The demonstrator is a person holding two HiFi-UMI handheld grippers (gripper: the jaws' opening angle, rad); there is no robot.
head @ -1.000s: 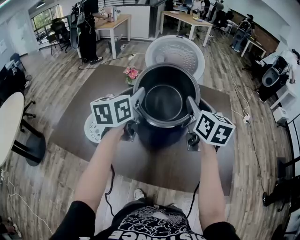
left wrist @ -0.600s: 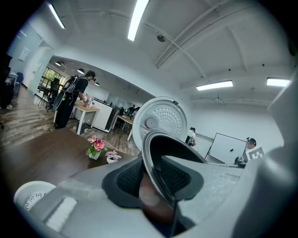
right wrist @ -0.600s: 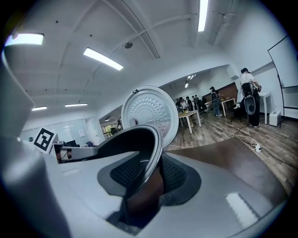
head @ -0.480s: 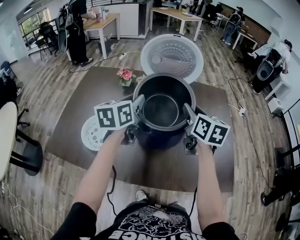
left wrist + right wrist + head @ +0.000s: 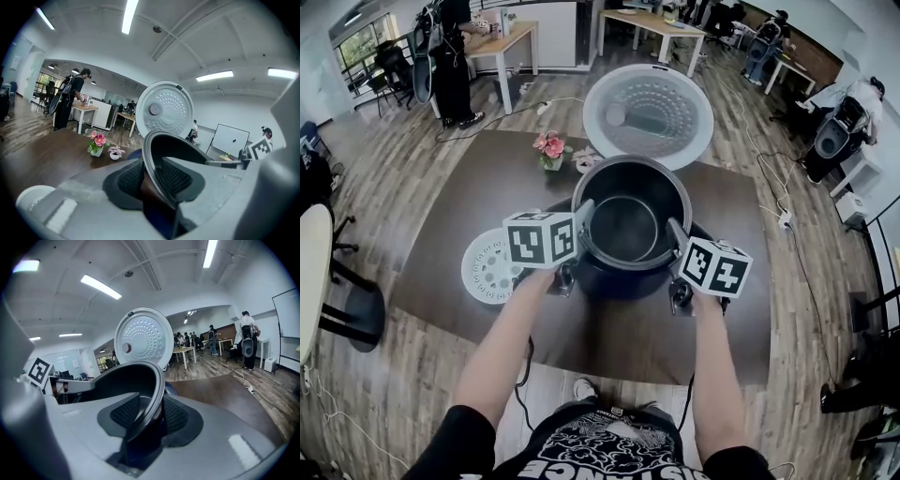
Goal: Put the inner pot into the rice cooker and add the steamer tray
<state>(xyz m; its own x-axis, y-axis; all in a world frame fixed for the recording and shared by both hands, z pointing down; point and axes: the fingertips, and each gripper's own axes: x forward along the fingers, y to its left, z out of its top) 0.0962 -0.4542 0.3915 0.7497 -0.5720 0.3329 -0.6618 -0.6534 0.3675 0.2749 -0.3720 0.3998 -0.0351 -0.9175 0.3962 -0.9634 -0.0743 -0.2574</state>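
Left gripper [image 5: 581, 220] is clamped on the inner pot [image 5: 628, 225] rim, with a pad on each side of the lip. Right gripper [image 5: 678, 234] has the opposite rim between its pads, and its jaws are just starting to open. Over the last second we've lowered the pot, so it now sits down in the rice cooker [image 5: 619, 281], whose lid [image 5: 649, 103] stands open behind. Seating looks about done. The steamer tray [image 5: 490, 267] lies on the table [image 5: 469, 187] left of the cooker, untouched, and likely comes next.

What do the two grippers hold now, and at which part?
Both hold the inner pot by its rim, left gripper and right gripper on opposite sides; the right jaws are opening, rim between them.
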